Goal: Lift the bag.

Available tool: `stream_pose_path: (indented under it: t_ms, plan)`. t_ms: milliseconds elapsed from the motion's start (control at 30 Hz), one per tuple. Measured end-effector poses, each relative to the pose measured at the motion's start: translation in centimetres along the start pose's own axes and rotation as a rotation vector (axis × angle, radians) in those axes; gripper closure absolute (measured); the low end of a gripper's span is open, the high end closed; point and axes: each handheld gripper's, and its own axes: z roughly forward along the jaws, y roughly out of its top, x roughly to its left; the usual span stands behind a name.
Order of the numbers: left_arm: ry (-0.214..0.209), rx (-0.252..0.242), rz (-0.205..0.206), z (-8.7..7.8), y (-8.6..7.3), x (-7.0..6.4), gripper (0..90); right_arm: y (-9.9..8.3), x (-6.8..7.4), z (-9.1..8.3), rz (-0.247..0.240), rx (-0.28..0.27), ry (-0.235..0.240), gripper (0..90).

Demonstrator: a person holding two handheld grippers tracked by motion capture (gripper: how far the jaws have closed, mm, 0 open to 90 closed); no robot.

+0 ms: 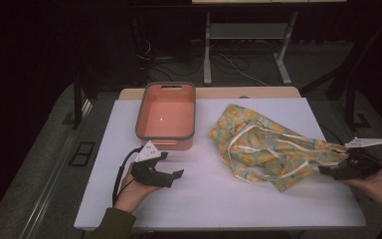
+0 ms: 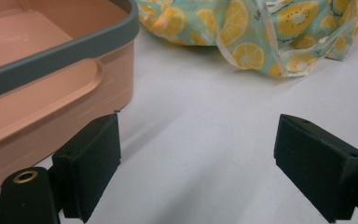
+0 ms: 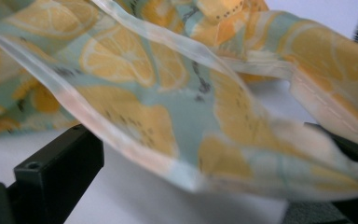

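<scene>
A crumpled cloth (image 1: 263,144) with a lemon print on teal and pale straps lies on the right half of the white table (image 1: 204,199). Left of it stands an empty salmon tub with a grey rim (image 1: 165,137). My left gripper (image 1: 173,164) rests in front of the tub, open and holding nothing; in its own view the left gripper (image 2: 198,140) has the tub wall (image 2: 51,107) just beyond its left jaw and the cloth (image 2: 261,37) farther off. My right gripper (image 1: 328,171) is at the cloth's right edge. In its own view the right gripper (image 3: 205,158) is open, with the cloth (image 3: 168,107) draped between its jaws.
The table's front edge runs just below both hands. Dark floor, cables and a metal stand's legs (image 1: 208,55) lie behind the table. Bare white surface stretches between the two grippers.
</scene>
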Motion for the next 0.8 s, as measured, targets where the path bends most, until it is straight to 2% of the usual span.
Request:
stream_pose_path:
  t_ms: [100,167,267,333,467,567,667,800]
  plan:
    - [0.003,-0.004,-0.007,-0.3,-0.4,0.0,13.1,-0.8,0.1,-1.1,-0.005,-0.062,-0.016,0.7]
    - [0.003,-0.011,-0.004,-0.5,-0.5,0.0,13.0,-0.5,0.9,-2.4,-0.024,-0.134,0.013,0.7]
    - [0.006,-0.024,-0.010,-0.7,-0.6,0.1,12.8,1.2,2.8,-3.9,-0.069,-0.238,0.071,0.7]
    - [0.003,-0.035,-0.010,-0.8,-0.5,0.0,12.8,2.5,4.5,-4.1,-0.106,-0.274,0.118,0.7]
    - [-0.005,-0.049,-0.001,-1.1,-0.5,-0.2,12.6,4.4,7.8,-3.0,-0.188,-0.284,0.174,0.7]
    - [-0.009,-0.050,-0.001,-1.1,-0.6,-0.3,12.6,5.2,9.7,-1.7,-0.222,-0.283,0.203,0.7]
    - [-0.015,-0.053,0.002,-1.2,-0.6,-0.4,12.6,5.3,10.7,-0.7,-0.242,-0.267,0.212,0.7]
    - [-0.021,-0.061,0.012,-1.3,-0.6,-0.5,12.5,4.9,11.3,0.4,-0.237,-0.260,0.237,0.8]
